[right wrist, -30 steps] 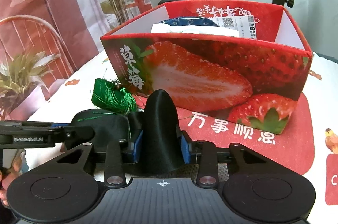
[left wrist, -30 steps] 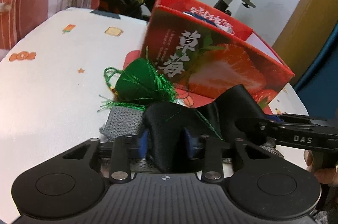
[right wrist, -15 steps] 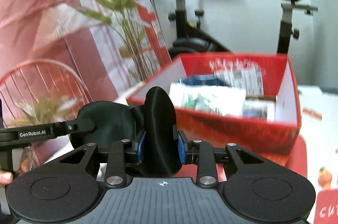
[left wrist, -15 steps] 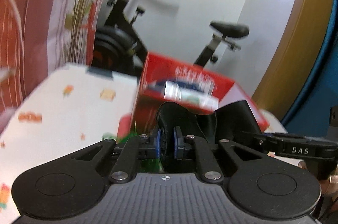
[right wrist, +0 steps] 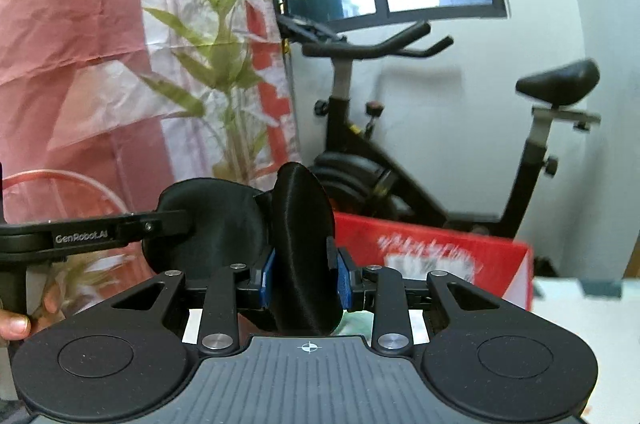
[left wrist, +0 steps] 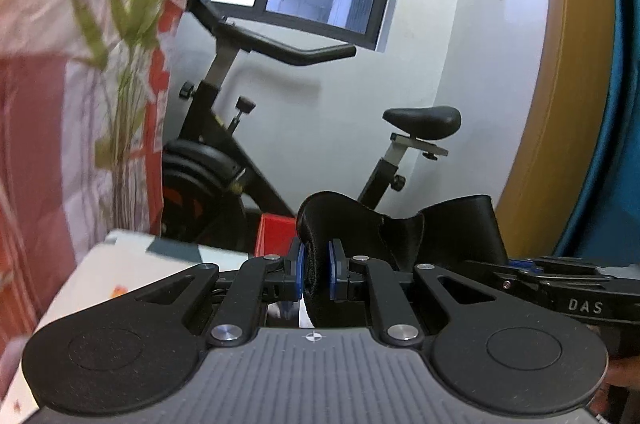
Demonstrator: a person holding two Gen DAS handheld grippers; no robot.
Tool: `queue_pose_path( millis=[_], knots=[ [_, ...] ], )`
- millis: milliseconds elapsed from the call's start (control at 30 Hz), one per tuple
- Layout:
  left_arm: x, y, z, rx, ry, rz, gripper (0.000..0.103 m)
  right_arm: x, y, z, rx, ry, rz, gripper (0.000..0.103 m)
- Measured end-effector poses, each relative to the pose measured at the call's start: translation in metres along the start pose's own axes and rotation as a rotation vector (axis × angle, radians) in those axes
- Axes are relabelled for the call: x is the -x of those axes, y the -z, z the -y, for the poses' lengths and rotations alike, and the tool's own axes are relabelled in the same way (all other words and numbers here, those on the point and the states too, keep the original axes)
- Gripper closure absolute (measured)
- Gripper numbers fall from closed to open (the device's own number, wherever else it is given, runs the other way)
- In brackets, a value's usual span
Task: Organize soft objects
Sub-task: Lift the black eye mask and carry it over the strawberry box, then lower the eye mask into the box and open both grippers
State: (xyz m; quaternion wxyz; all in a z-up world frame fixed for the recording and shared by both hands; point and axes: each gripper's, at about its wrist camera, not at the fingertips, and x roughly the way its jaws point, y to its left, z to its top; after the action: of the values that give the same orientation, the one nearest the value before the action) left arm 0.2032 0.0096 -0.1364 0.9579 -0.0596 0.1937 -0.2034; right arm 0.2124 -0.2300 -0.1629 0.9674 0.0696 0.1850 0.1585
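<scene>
A black satin eye mask (left wrist: 360, 224) is held up in the air between both grippers. My left gripper (left wrist: 316, 274) is shut on its left end. My right gripper (right wrist: 306, 274) is shut on its other end (right wrist: 304, 224); the rest of the mask (right wrist: 208, 220) hangs to the left by the left gripper's arm. The red strawberry box (right wrist: 432, 252) lies below and beyond the mask; only a corner of it (left wrist: 276, 232) shows in the left wrist view. The green tassel and grey cloth are out of view.
An exercise bike (left wrist: 224, 160) stands behind the table against the white wall; it also shows in the right wrist view (right wrist: 360, 160). A red and white plant-print curtain (right wrist: 120, 64) hangs at the left. The white table edge (left wrist: 132, 264) shows low left.
Both grippers have lifted the eye mask up from the table and tilted upward. The box has dropped low in both views, and the tassel and grey cloth have left view.
</scene>
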Motion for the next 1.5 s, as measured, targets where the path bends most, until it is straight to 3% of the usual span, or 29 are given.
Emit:
queue_pose_path(
  millis=[100,200,500,700,867,1000,1100,1233,1367,1433,1500],
  knots=[
    [-0.017,-0.009,0.004,-0.018,-0.011,0.012,0.09,-0.015,-0.005,0.003,0.064,0.049,0.001,0.075],
    [-0.045,-0.01,0.008,-0.008,-0.009,-0.026,0.09,-0.033,-0.002,0.011,0.093,0.082,-0.037,0.075],
    [-0.128,0.015,0.014,-0.058,-0.036,-0.32,0.09,-0.088,0.032,0.046,-0.069,0.127,-0.294,0.075],
    [-0.145,0.028,0.015,-0.107,-0.033,-0.403,0.09,-0.103,0.056,0.072,-0.216,0.14,-0.384,0.075],
    [-0.156,0.031,0.014,-0.123,-0.051,-0.447,0.088,-0.102,0.065,0.088,-0.315,0.155,-0.386,0.074],
    [-0.154,0.032,0.016,-0.15,-0.046,-0.44,0.081,-0.099,0.064,0.088,-0.294,0.186,-0.381,0.067],
    [-0.153,0.031,0.018,-0.162,-0.048,-0.427,0.068,-0.098,0.059,0.084,-0.248,0.229,-0.374,0.059],
    [-0.15,0.03,0.016,-0.167,-0.051,-0.417,0.064,-0.094,0.053,0.075,-0.166,0.29,-0.358,0.052],
    [-0.144,0.026,0.014,-0.163,-0.055,-0.396,0.039,-0.086,0.045,0.069,-0.108,0.343,-0.327,0.042],
    [-0.136,0.022,0.015,-0.161,-0.068,-0.358,0.022,-0.082,0.042,0.068,-0.093,0.354,-0.311,0.03],
    [-0.128,0.019,0.015,-0.163,-0.077,-0.319,0.015,-0.075,0.038,0.066,-0.083,0.366,-0.291,0.016]
  ],
)
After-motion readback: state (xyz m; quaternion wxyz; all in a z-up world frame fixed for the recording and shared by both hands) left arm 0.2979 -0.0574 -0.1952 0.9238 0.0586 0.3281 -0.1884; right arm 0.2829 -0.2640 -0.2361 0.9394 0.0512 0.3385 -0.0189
